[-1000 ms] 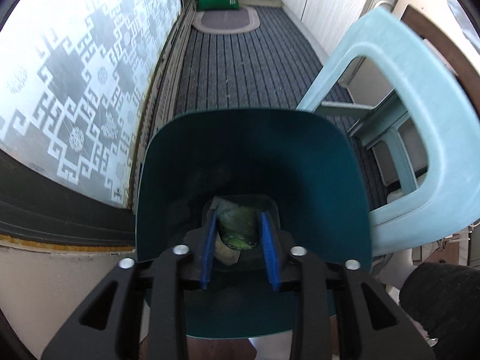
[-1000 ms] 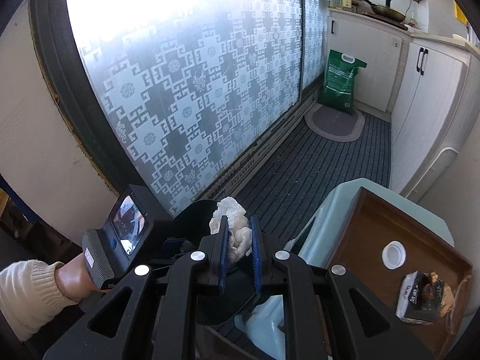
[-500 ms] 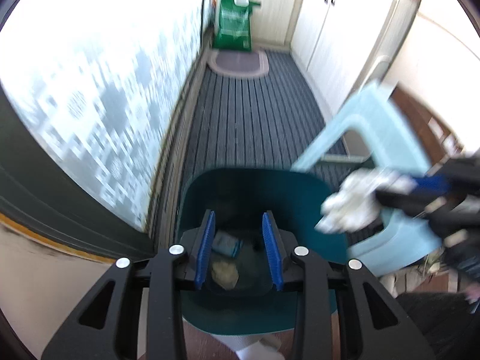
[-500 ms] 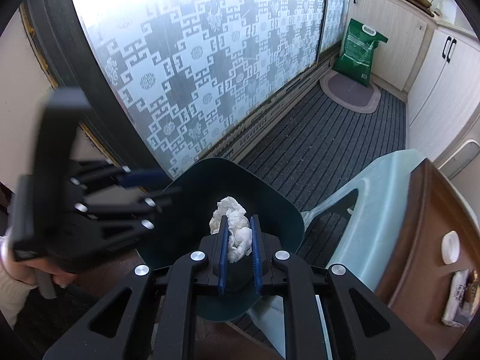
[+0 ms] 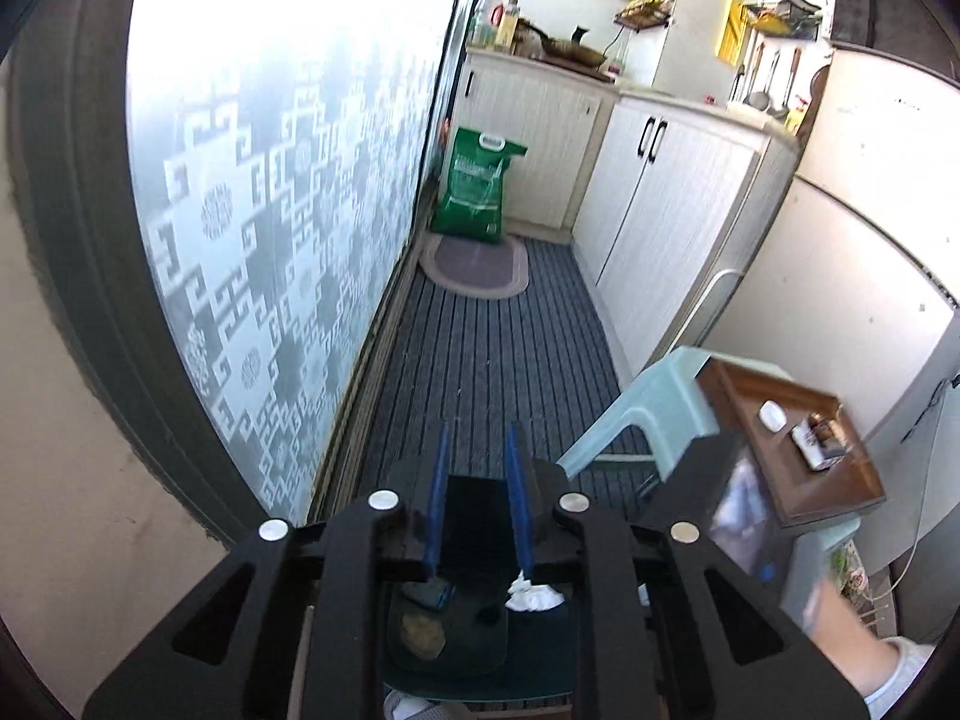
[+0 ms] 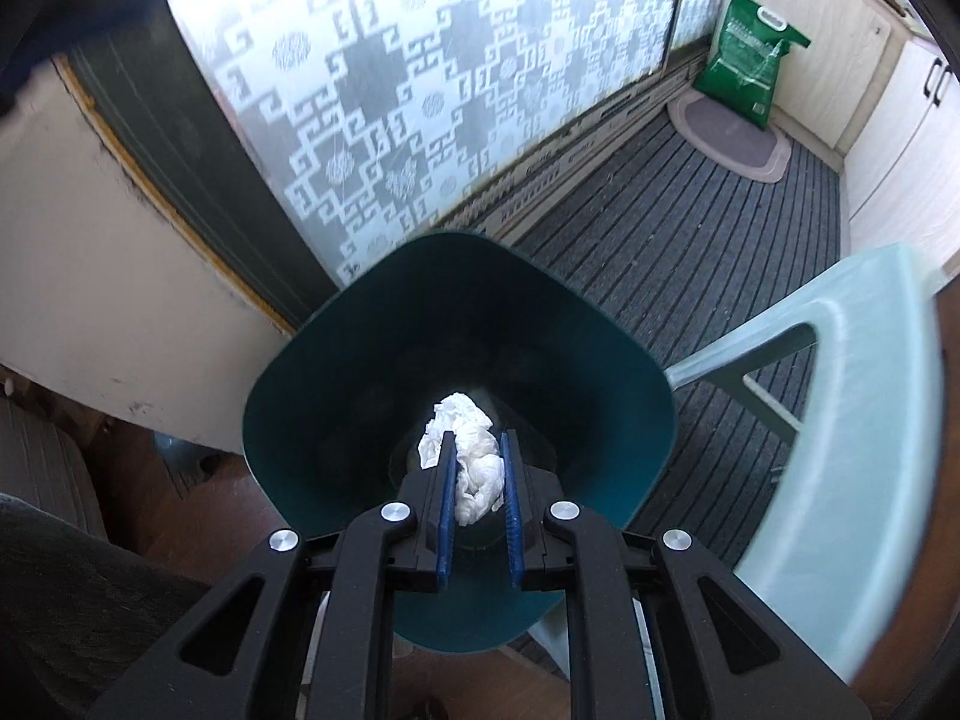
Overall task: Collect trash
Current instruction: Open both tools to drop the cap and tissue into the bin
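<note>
tissue (image 6: pixel 471 456) now hangs inside the green bin (image 6: pixel 336 360), moved over from beside it, right gripper (image 6: pixel 477 501) clamped on it; left gripper (image 5: pixel 477 510) is empty, fingers apart.

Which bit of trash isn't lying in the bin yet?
The crumpled white tissue, between the right gripper fingers over the dark teal bin; the brownish scrap and blue wrapper already lie inside.
</note>
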`<state>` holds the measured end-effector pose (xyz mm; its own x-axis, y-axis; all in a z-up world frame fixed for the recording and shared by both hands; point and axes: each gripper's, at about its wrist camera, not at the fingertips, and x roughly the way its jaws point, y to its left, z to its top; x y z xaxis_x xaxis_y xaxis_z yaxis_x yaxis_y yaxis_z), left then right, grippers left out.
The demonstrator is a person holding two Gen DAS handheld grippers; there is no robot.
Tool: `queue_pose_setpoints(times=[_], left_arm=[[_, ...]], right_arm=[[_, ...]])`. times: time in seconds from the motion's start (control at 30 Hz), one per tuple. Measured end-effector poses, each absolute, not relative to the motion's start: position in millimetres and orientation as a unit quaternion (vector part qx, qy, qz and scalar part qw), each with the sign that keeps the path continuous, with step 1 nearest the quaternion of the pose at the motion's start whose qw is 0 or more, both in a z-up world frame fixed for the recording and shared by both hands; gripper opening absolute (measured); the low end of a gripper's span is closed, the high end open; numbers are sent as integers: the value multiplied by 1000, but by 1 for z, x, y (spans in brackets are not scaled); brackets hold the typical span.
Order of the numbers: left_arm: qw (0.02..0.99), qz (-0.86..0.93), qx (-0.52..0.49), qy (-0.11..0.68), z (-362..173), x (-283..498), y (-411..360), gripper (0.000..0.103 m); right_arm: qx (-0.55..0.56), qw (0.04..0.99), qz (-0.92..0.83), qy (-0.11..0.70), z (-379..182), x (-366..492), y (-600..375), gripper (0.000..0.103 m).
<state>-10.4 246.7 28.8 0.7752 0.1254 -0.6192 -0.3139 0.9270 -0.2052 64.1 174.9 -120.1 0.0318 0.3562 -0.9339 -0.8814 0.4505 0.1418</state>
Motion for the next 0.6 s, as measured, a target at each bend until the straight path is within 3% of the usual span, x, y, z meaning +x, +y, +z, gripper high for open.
queue_pose_setpoints(times=[0.43, 0.53, 0.6], left_arm=[[955, 110, -152, 230, 80, -41, 226, 15], [962, 97, -154, 205, 92, -47, 222, 15], [966, 86, -155, 186, 100, -51, 218, 15]], right_arm=[[-296, 632, 451, 557, -183, 43, 192, 15], [-304, 623, 451, 561, -191, 37, 194, 33], [-304, 625, 454, 558, -187, 34, 195, 38]])
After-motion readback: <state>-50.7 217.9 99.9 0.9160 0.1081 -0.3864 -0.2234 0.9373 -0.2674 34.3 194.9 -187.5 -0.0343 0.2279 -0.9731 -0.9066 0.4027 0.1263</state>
